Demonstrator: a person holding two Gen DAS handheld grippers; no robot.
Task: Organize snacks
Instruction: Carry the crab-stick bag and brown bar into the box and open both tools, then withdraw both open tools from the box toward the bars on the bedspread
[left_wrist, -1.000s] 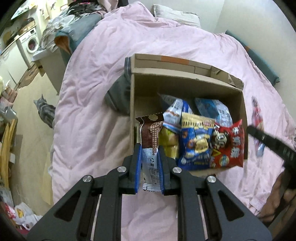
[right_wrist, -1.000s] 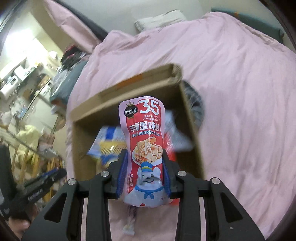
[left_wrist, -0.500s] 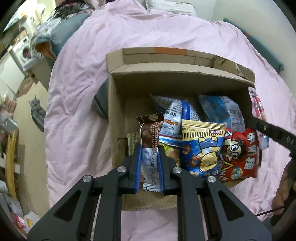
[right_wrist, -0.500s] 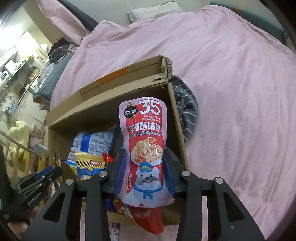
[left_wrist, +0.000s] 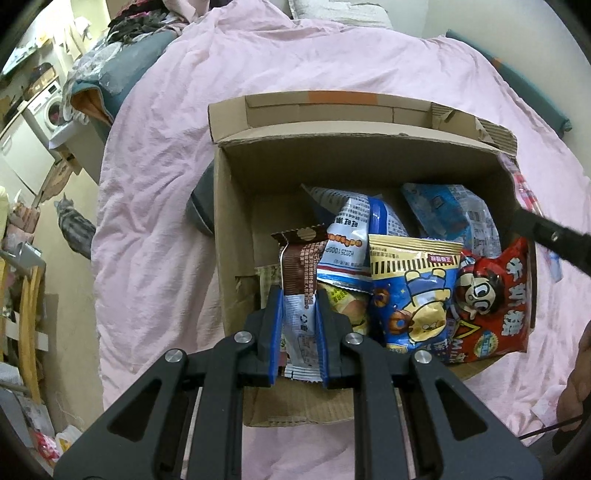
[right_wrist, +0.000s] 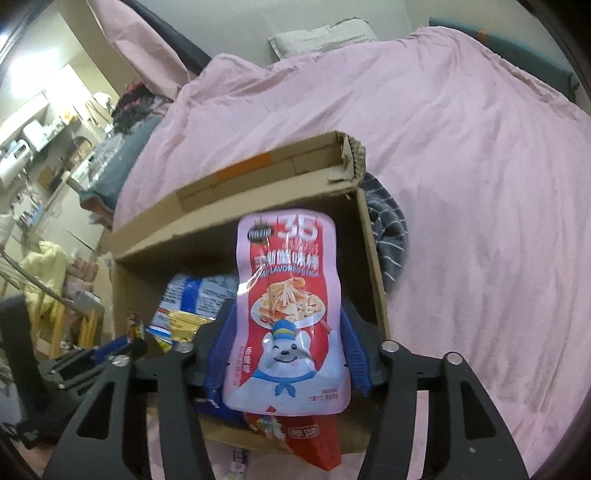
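An open cardboard box (left_wrist: 236, 206) sits on the pink bed and holds several snack bags, among them a blue and yellow bag (left_wrist: 410, 295) and a red bag (left_wrist: 495, 299). My left gripper (left_wrist: 299, 325) is shut on a brown and silver snack bar (left_wrist: 297, 273), held upright over the box's near left corner. My right gripper (right_wrist: 284, 350) has its jaws spread wide; a pink and red crab-stick pouch (right_wrist: 288, 310) stands between them above the box (right_wrist: 365, 236), and its image is blurred. One right finger (left_wrist: 546, 236) shows at the box's right wall.
The pink duvet (left_wrist: 155, 155) surrounds the box. A dark striped cloth (right_wrist: 388, 236) lies against the box's outer side. A cat (left_wrist: 74, 225) sits on the floor left of the bed. Furniture and a washing machine (left_wrist: 48, 107) stand at the far left.
Both grippers have moved in over the box, which now looks larger. The right jaws have spread wider around the pouch. The left gripper still holds the bar.
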